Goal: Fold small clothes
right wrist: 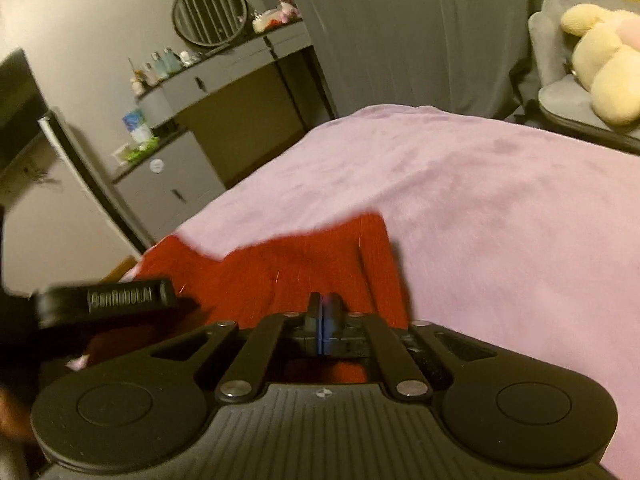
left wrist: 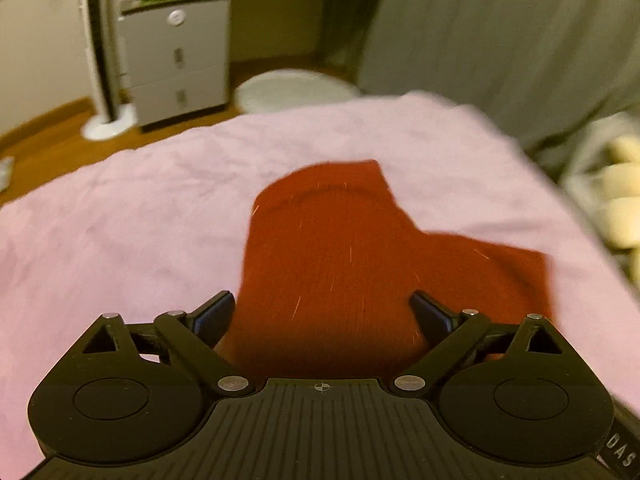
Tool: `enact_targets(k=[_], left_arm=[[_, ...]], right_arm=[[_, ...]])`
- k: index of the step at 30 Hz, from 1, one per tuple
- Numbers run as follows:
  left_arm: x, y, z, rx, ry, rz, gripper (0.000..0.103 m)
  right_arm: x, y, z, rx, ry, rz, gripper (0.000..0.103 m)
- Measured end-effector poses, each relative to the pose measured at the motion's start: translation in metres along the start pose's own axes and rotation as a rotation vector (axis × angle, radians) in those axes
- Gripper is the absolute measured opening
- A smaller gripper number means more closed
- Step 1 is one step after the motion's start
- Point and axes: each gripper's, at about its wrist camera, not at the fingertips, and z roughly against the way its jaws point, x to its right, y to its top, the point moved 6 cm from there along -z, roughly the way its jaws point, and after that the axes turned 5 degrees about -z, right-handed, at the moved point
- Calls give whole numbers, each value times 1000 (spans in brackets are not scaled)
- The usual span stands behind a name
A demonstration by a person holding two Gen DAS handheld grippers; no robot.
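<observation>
Red cloth [left wrist: 344,256]: flat on my blanket [left wrist: 120,208]
Left gripper [left wrist: 322,312]: wide, empty
Right gripper [right wrist: 324,312]: nearly closed, grip unclear
Risk: thin pinch, hem slips

Pink blanket [left wrist: 120,200] spread over bed, wrinkled. Grey drawer cabinet [left wrist: 176,60] seen on wood floor [left wrist: 48,148], white fan stand [left wrist: 100,60] beside it. Round white object [left wrist: 296,90] seen past bed edge. Grey curtain [right wrist: 400,32] hung behind. Yellow plush toy [right wrist: 600,64] seated on grey chair [right wrist: 560,100]. Round mirror [right wrist: 210,12] and bottles [right wrist: 164,62] noted on desk.
</observation>
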Motion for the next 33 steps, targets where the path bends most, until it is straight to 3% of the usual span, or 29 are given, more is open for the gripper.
enact_targets(k=[2,3,4,8,11,14,17,20,22,24,25,27,30,31,33], left_arm=[[-11,-31,41,25,-71,6,97],[-17,-48,60,49,-84,13,97],[-24,-67,79,72,-95,12,97],[-35,-118,110,79,-86,-9,97],[-32,-130,112,45,-85,-34,97],[-24,-134,106,38,-34,-104,97],[-17,-138,90,11,36,-174,96],[-20,-135,85,24,43,-124,95],[-24,-133,89,25,36,-77,92],[-30,-132,93,35,25,-43,92],[-32,-131,96,40,20,-33,92],[-39,-129,99,41,10,-13,92],[-47,-130,95,35,23,-20,94],[-50,-132,91,23,34,-13,95],[-57,-137,86,-9,28,30,95]], right_arm=[[15,-24,43,6,25,-92,44],[25,-35,56,-7,13,-139,67],[32,-41,61,-27,3,-178,68],[37,-46,74,-86,78,-301,68],[29,-61,78,-121,77,-296,68],[32,-81,73,-157,52,-301,64],[36,-86,66,-130,78,-382,55],[38,-85,65,-101,124,-450,34],[40,-83,66,-101,210,-541,23],[51,-83,67,-98,338,-697,21],[55,-82,66,-100,359,-738,20],[55,-79,65,-102,301,-654,20],[28,-78,61,-95,82,-268,19],[23,-81,57,-93,47,-189,19],[21,-84,52,-99,0,-122,23]])
